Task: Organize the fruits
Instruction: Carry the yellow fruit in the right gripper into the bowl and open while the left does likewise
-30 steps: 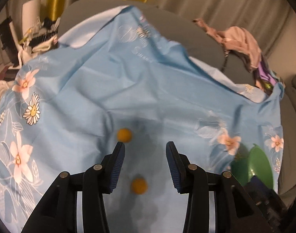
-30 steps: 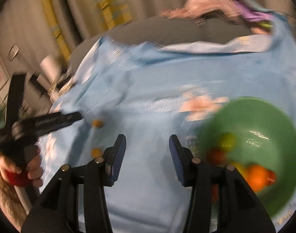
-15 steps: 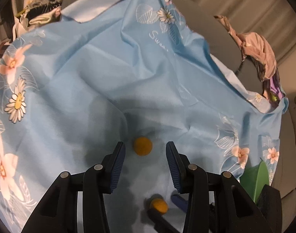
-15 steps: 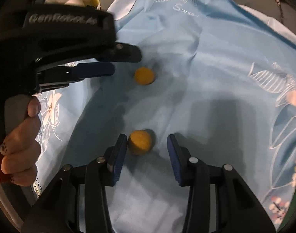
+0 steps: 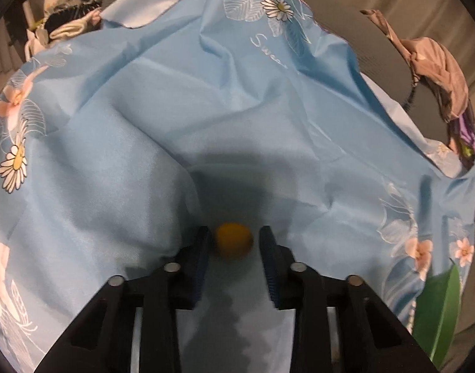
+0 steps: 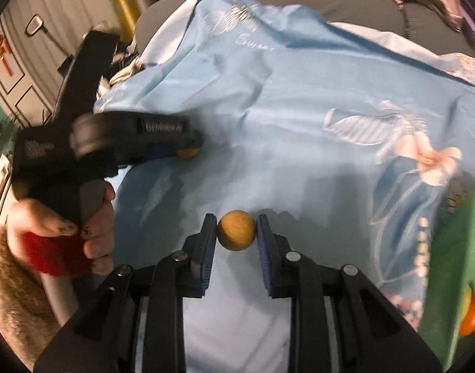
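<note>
Two small yellow-orange fruits lie on a light blue flowered cloth (image 5: 237, 108). My left gripper (image 5: 235, 242) is closing on the farther fruit (image 5: 234, 239), which sits between its blue pads and looks pinched. In the right wrist view this left gripper (image 6: 190, 150) shows at the left, held by a hand (image 6: 66, 227), with the fruit (image 6: 187, 153) at its tip. My right gripper (image 6: 236, 233) is closing on the nearer fruit (image 6: 236, 230), with both pads against its sides. A green bowl (image 6: 452, 248) stands at the right with an orange fruit (image 6: 472, 314) in it.
The bowl's rim (image 5: 439, 310) shows at the lower right of the left wrist view. A heap of pinkish clothes (image 5: 436, 62) lies on the grey seat (image 5: 346, 9) behind the cloth. Clutter (image 5: 66, 21) sits at the far left.
Both grippers came down onto the cloth, one over each fruit, and their jaws narrowed around them. The right gripper swung left, away from the bowl.
</note>
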